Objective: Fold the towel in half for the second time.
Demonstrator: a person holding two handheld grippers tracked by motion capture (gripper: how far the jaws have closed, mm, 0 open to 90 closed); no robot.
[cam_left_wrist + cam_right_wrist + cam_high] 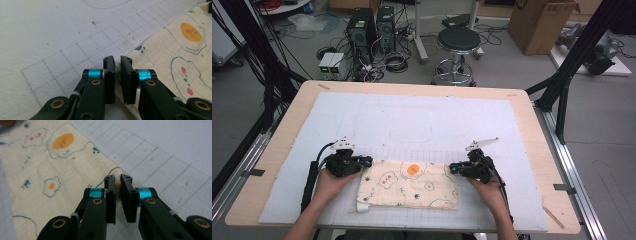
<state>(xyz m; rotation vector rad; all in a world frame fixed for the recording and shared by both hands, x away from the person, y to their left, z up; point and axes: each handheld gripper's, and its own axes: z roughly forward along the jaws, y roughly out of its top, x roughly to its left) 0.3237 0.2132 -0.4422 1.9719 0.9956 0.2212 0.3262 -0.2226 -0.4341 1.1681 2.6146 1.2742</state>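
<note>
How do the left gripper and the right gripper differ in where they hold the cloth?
The left gripper pinches the cloth's far left corner, near a blue paw print; the right gripper pinches the far right corner, over an orange spot in the print. In the high view the left gripper points right, the right gripper left. Both have jaws nearly shut on the cloth's edge, low on the white mat.

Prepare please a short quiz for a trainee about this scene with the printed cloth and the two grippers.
1. True or false: the cream cotton cloth printed with fried eggs lies folded flat on the white gridded foam mat.
2. Which corners does the person grip? A) the far corners B) the near corners
3. Fill in: the left hand-held gripper and the right hand-held gripper are both ____ on the cloth.

Key: 1 true; 2 A; 3 shut.
</note>
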